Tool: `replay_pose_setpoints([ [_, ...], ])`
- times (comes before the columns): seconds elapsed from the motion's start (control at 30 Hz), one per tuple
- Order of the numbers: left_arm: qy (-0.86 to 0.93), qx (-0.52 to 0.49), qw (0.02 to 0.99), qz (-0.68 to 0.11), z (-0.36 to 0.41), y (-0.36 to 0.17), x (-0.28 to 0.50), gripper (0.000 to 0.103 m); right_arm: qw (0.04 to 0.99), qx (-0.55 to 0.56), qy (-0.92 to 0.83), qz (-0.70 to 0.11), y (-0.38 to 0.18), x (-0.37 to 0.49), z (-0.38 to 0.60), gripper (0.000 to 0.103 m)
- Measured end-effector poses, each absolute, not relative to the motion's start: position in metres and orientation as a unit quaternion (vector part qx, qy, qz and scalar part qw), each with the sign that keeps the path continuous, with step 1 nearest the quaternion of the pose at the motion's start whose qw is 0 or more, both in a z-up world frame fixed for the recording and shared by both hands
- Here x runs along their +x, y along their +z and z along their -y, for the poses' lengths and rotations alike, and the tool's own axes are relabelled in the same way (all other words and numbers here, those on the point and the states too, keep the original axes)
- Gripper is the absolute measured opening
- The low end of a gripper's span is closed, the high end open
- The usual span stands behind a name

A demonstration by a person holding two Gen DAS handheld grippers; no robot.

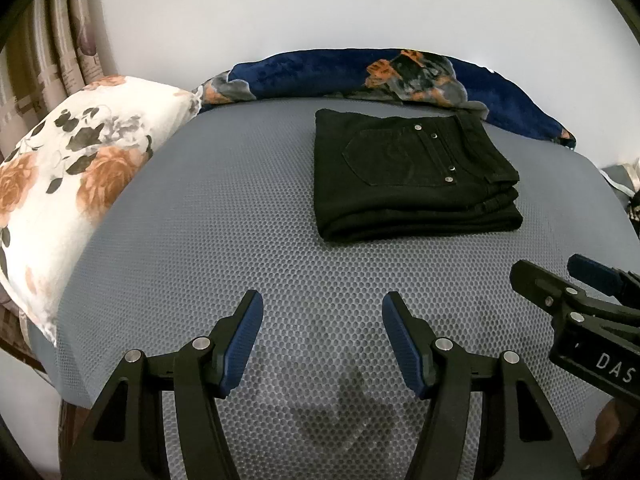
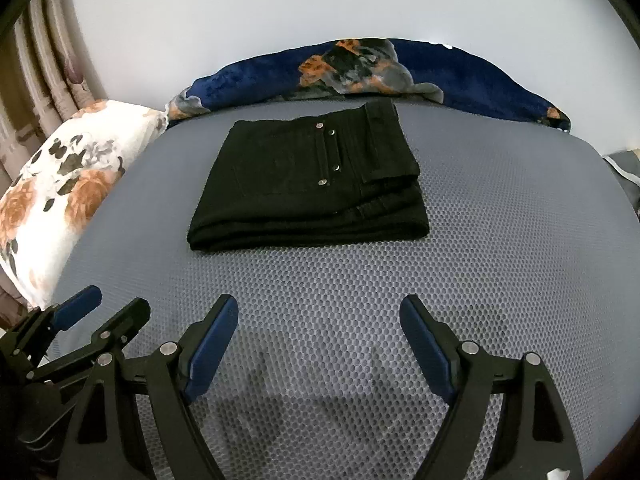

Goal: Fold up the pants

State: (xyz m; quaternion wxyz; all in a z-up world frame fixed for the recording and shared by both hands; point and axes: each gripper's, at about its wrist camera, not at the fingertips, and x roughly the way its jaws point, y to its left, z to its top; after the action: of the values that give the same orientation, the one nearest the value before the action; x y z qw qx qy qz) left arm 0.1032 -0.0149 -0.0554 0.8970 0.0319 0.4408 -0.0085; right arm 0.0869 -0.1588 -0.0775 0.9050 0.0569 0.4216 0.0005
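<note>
Black pants (image 1: pixel 412 176) lie folded into a compact rectangle on the grey mesh bed surface (image 1: pixel 248 240), back pocket and metal rivets facing up. In the right wrist view the same pants (image 2: pixel 308 184) rest in the middle of the bed. My left gripper (image 1: pixel 322 308) hovers open over the near part of the bed, nothing between its blue pads. My right gripper (image 2: pixel 319 312) is also open and empty, short of the pants. The right gripper (image 1: pixel 560 284) shows at the right edge of the left wrist view, and the left gripper (image 2: pixel 108 308) at the lower left of the right wrist view.
A white floral pillow (image 1: pixel 64 184) lies at the bed's left side. A dark blue floral blanket (image 1: pixel 360 76) is bunched along the far edge against the white wall (image 1: pixel 320 4). Curtains (image 1: pixel 52 44) hang at the far left.
</note>
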Motion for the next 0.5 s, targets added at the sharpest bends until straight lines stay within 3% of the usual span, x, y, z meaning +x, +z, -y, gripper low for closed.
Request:
replay_pose_setpoints([
  [0.5, -0.014, 0.032, 0.896, -0.442, 0.0162, -0.0573, 0.1037, 0.063, 0.903, 0.057, 0.001, -0.425, -0.0783, 0.0893, 0.161, 0.081],
])
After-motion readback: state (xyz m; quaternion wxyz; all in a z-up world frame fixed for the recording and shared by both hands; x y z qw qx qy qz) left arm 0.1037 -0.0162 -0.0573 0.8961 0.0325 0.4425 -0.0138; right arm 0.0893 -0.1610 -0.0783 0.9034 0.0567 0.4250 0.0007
